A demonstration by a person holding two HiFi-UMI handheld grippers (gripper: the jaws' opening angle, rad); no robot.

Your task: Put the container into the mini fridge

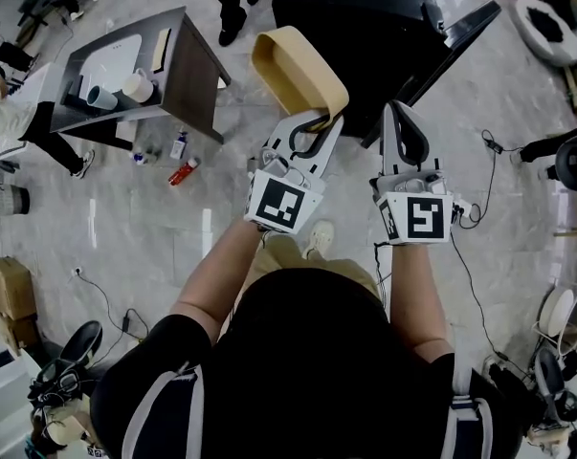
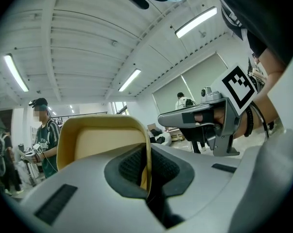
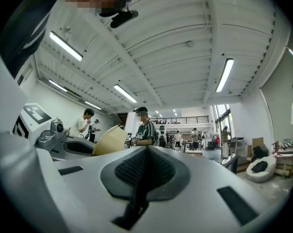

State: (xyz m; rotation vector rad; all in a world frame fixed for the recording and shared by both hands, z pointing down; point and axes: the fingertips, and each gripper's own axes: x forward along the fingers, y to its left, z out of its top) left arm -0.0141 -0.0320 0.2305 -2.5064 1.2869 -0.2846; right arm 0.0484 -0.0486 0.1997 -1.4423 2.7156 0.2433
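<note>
A tan rectangular container is held up in the air by my left gripper, whose jaws are shut on its rim. In the left gripper view the container stands edge-on above the left gripper, its thin wall pinched between the black pads. My right gripper is beside it, shut with nothing between its jaws. In the right gripper view the right gripper shows closed pads, and the container appears at the left. The black mini fridge stands ahead with its door swung open.
A grey table with cups stands at the upper left, bottles on the floor near it. Cables run across the marble floor at the right. People stand about the room.
</note>
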